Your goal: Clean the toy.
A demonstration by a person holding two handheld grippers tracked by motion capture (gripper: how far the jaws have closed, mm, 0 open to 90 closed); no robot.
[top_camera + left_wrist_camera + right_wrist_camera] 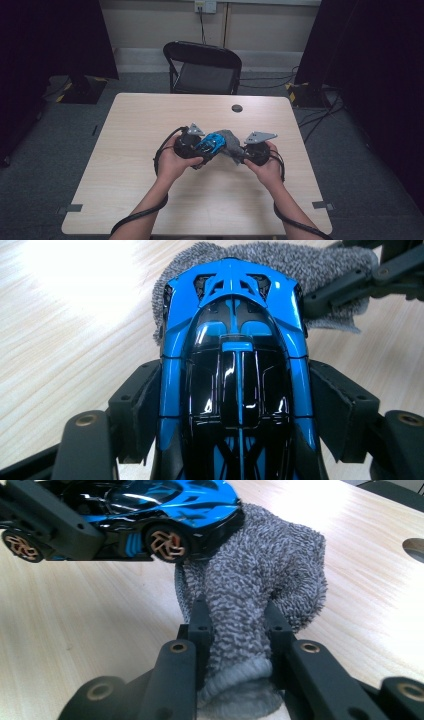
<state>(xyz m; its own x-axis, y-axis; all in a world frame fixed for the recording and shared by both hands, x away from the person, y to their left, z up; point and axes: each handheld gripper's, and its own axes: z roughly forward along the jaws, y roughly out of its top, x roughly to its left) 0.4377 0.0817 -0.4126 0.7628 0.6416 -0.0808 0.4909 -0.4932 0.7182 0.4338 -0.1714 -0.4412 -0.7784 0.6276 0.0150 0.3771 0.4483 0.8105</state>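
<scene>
Above the middle of the wooden table [150, 200], the two grippers meet with a blue and black toy car [235, 355] and a grey cloth [255, 580] between them. Seen from the high view, the left gripper [200, 150] comes in from the left and the right gripper [240, 152] from the right, each in one of the person's hands, with the car [212, 142] and the cloth [229, 142] in the gap between them.

Looking along the left gripper [235, 405], its jaws stand wide apart and press on both flanks of the car around its cabin, so the car points away from that gripper, its far end over the cloth [280, 260].

Looking along the right gripper [240, 625], its jaws are squeezed close together on a bunched fold of the cloth, which bulges out beyond them. The car [150, 505] sits at the top of that cloth, one end touching it, a bronze wheel [166, 542] just beside the fabric.

A black folding chair [202, 67] stands beyond the table's far edge.
</scene>
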